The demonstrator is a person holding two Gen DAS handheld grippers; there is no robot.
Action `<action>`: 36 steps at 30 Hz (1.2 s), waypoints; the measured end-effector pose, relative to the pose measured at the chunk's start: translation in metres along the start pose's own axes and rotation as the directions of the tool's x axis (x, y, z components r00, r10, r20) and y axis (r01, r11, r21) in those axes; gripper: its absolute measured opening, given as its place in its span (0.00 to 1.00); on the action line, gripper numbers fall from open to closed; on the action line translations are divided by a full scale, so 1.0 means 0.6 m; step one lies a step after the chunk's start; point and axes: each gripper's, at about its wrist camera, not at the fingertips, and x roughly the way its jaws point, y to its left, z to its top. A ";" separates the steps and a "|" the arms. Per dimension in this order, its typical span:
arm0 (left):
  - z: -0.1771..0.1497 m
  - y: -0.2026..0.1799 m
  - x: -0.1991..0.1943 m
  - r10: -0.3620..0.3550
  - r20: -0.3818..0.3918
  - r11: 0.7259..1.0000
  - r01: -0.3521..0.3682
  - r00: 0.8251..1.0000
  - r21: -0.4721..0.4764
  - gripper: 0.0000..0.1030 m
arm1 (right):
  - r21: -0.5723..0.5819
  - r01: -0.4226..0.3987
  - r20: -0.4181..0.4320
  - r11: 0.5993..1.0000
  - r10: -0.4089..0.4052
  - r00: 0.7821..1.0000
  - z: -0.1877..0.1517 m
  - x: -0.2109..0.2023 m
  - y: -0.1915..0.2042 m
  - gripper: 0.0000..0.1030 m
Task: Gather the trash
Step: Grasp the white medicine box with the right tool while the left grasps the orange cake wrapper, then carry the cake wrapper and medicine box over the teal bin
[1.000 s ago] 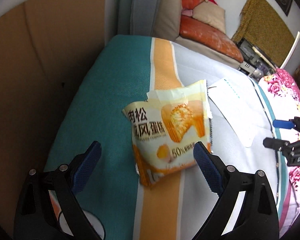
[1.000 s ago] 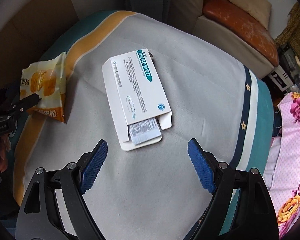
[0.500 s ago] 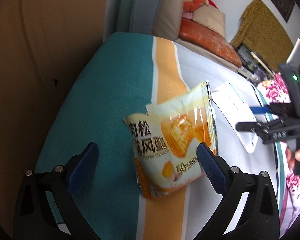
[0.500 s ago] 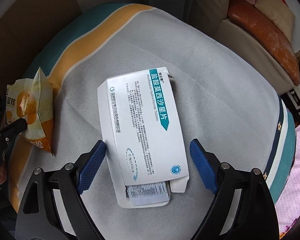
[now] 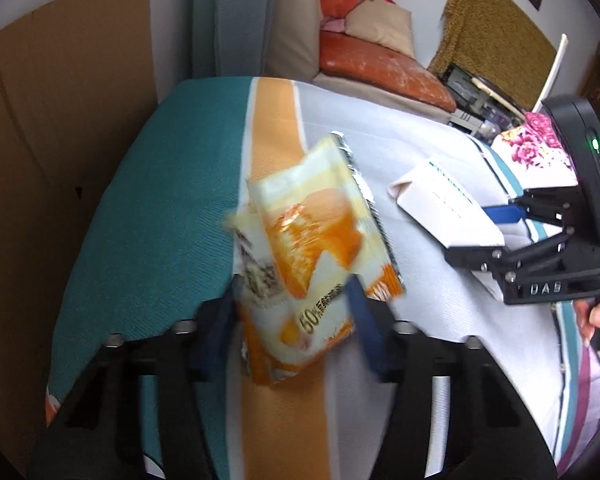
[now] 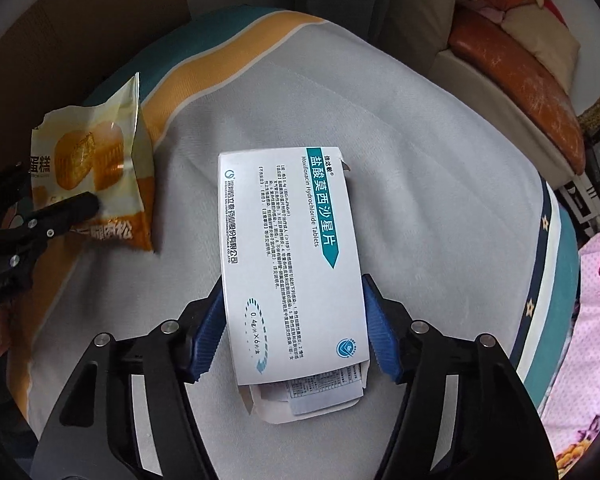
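An orange-and-white snack wrapper stands crumpled between the blue pads of my left gripper, which is shut on its lower part. The same wrapper shows at the left of the right wrist view. A white tablet box with teal lettering and an open end flap lies on the grey cloth. My right gripper is shut on the box's long sides. In the left wrist view the box and right gripper sit at the right.
Everything rests on a cushion with teal, orange and grey stripes. Brown cardboard stands at the left. A sofa with orange and beige cushions lies behind. Floral pink fabric borders the right side. A hand holds the right gripper.
Both grippers have gone from open to shut. The left one closed on the wrapper, which crumpled and tipped upright. The right one advanced and closed on the box's sides.
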 end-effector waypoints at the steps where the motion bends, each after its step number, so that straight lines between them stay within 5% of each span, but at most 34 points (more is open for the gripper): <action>1: -0.003 -0.002 -0.004 0.008 0.004 1.000 -0.008 1.000 0.005 0.43 | 0.018 -0.005 0.002 1.000 0.005 1.000 -0.011 -0.007 -0.005 0.59; 12: -0.025 -0.053 -0.057 0.001 0.034 0.999 -0.002 0.999 0.036 0.23 | 0.188 -0.031 0.086 0.982 0.015 0.996 -0.161 -0.122 -0.037 0.59; 25: -0.083 -0.203 -0.123 -0.082 0.033 0.991 0.078 0.996 0.111 0.22 | 0.376 -0.032 0.163 0.926 -0.033 0.986 -0.355 -0.227 -0.093 0.59; 36: -0.109 -0.385 -0.148 -0.161 0.020 0.955 0.151 0.987 0.254 0.22 | 0.513 -0.023 0.232 0.858 -0.113 0.966 -0.511 -0.305 -0.164 0.59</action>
